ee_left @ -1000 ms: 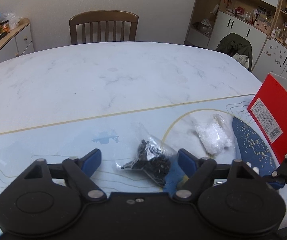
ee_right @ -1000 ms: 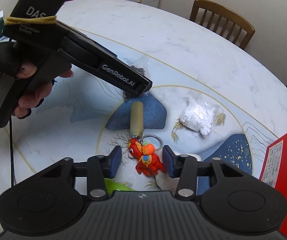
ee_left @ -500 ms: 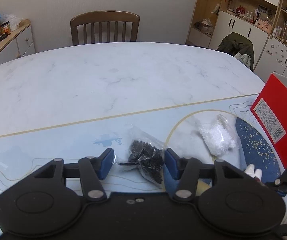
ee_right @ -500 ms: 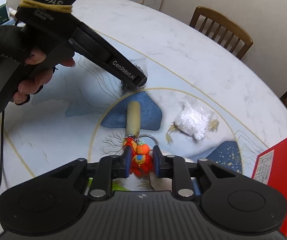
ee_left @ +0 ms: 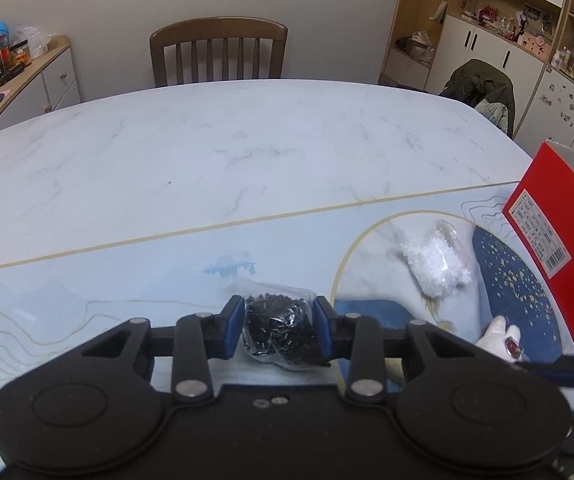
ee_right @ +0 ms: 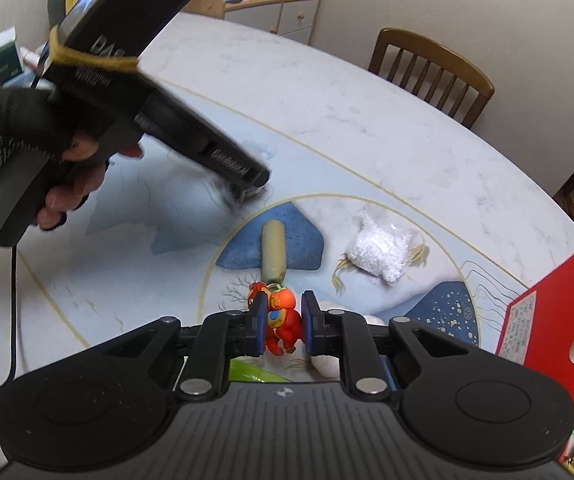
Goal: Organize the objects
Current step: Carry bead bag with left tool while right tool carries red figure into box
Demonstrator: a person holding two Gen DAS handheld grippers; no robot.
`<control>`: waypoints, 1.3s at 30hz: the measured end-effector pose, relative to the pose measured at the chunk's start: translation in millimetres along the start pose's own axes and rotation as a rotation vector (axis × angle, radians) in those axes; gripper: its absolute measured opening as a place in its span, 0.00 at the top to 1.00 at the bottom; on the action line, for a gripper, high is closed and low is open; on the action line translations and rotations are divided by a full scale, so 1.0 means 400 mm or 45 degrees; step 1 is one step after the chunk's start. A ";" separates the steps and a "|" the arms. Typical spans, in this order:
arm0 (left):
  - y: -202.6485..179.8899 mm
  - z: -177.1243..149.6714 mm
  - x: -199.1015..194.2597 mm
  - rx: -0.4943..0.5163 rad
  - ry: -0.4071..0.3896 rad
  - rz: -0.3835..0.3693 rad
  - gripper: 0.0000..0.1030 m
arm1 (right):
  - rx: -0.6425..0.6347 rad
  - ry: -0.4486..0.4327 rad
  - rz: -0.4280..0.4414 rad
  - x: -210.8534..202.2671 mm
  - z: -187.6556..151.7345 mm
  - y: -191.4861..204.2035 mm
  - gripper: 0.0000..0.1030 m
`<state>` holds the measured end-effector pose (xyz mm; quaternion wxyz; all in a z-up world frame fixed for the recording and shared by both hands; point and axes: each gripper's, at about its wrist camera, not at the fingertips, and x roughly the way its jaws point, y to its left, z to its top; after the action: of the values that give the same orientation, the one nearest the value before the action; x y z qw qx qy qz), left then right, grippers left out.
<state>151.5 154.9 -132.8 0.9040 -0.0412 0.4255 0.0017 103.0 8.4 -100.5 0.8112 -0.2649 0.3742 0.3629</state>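
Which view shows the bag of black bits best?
The left wrist view: the bag of black bits sits centred and sharp between the closed fingers of the left gripper, contents visible through the clear plastic. In the right wrist view the left gripper is motion-blurred and covers it, so the bag can barely be made out.

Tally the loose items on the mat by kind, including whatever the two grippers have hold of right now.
Clear plastic bags: 2, the bag of black bits in the left gripper, and the bag of white granules lying free.
Toy keychains: 1, the red-orange figure keychain in the right gripper.
Red boxes: 1, the red box.
Total: 4
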 end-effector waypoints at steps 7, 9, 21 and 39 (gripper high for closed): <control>-0.011 0.008 -0.056 -0.005 0.023 -0.001 0.66 | 0.122 -0.055 -0.002 -0.076 0.008 -0.051 0.84; -0.021 0.016 -0.074 -0.005 0.033 -0.001 0.66 | 0.154 -0.078 -0.003 -0.102 0.010 -0.067 0.84; -0.145 0.067 -0.194 0.046 0.008 -0.107 0.66 | 0.373 -0.203 0.010 -0.248 -0.005 -0.194 0.84; -0.447 0.143 -0.268 0.153 -0.060 -0.189 0.66 | 0.435 -0.328 -0.084 -0.405 -0.134 -0.437 0.84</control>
<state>133.7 -15.3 -1.0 0.9122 -0.0182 0.3995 -0.0897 144.2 -196.6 25.6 0.8970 -0.0871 0.3144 0.2983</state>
